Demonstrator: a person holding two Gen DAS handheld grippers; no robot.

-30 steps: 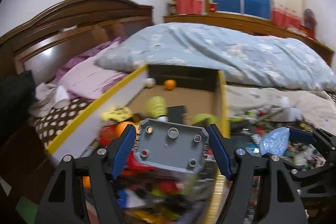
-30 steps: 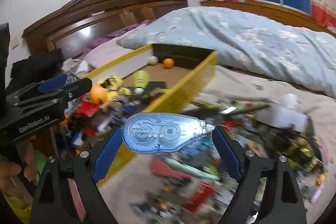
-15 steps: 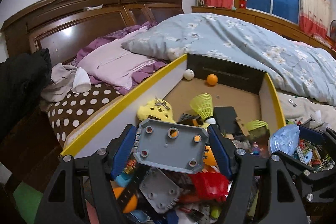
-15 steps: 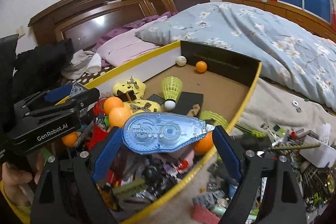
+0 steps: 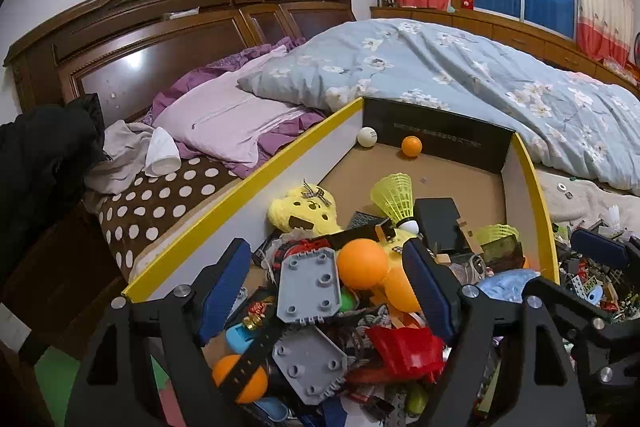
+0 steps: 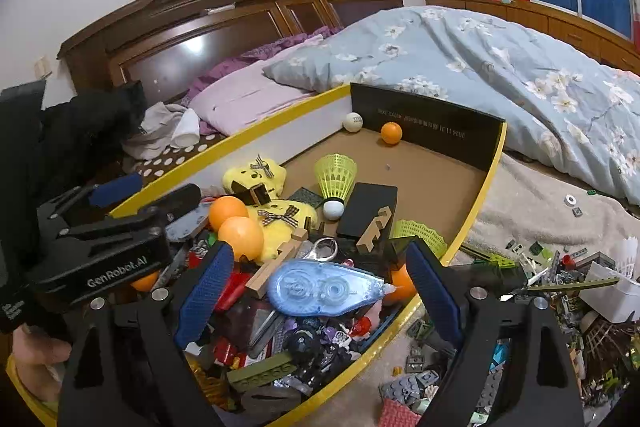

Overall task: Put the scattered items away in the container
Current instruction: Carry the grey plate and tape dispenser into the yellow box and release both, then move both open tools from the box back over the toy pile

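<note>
Both claws have let go since half a second ago: grey plate [image 5: 307, 285] no longer sits between the left claw [image 5: 328, 289] fingers, it now lies on the toy pile inside the yellow-rimmed box [image 5: 256, 175], touching an orange ball [image 5: 362, 263]. Left claw jaws wide, nothing between them. Blue correction tape [image 6: 324, 289] has likewise dropped from the right claw [image 6: 316, 291] and rests on the clutter in the box [image 6: 494, 163] near its right rim. Right claw jaws also wide, nothing held. Yellow plush [image 6: 266, 203], yellow-green shuttlecock [image 6: 336, 177] and a black case [image 6: 368, 209] lie further back in the box. Loose bricks and small parts [image 6: 532, 267] are scattered on the bed right of the box.
</note>
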